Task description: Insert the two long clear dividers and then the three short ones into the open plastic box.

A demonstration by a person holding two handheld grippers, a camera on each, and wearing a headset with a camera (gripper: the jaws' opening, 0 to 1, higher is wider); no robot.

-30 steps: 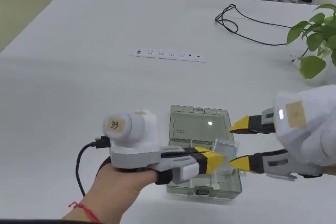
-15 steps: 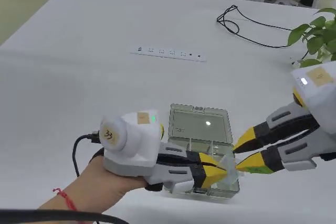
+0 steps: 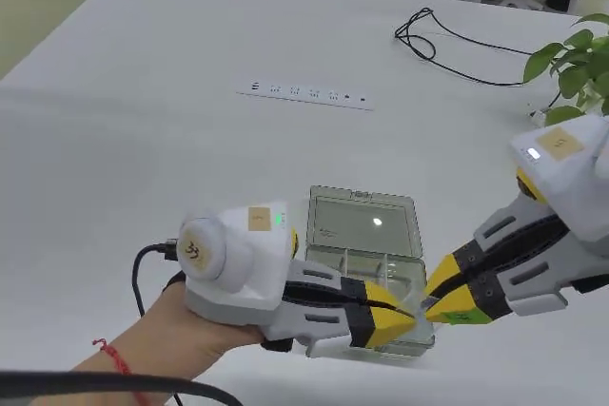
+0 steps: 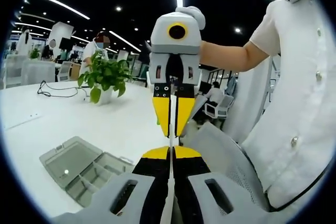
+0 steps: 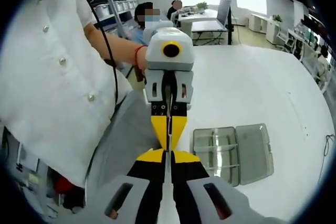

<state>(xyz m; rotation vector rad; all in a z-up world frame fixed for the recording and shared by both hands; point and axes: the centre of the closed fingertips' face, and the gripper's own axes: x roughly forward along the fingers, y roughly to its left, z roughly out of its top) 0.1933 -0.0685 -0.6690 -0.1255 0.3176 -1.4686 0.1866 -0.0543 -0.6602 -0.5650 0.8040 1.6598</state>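
Note:
The open clear plastic box [image 3: 354, 269] lies on the white table, lid [image 3: 366, 224] folded back, with clear dividers standing inside. At its near right corner my left gripper [image 3: 398, 316] and right gripper [image 3: 430, 299] meet tip to tip, a small clear divider [image 3: 417, 308] pinched between them. In the left gripper view my left gripper [image 4: 170, 151] is shut on the thin edge-on divider, the right gripper [image 4: 172, 128] faces it shut, and the box [image 4: 84, 169] lies lower left. In the right gripper view the right gripper [image 5: 167, 155] and left gripper [image 5: 167, 129] are both shut, with the box [image 5: 231, 153] to the right.
A white power strip [image 3: 304, 96] lies mid-table beyond the box. A black cable [image 3: 447, 40] loops at the far right, next to a green plant [image 3: 576, 68]. The person's white sleeve and body sit close behind each gripper. Other people sit far off.
The right gripper's jaws, open a second ago, have shut and come in to meet the left gripper's tips. The left gripper with the divider has moved down toward the box's near right corner.

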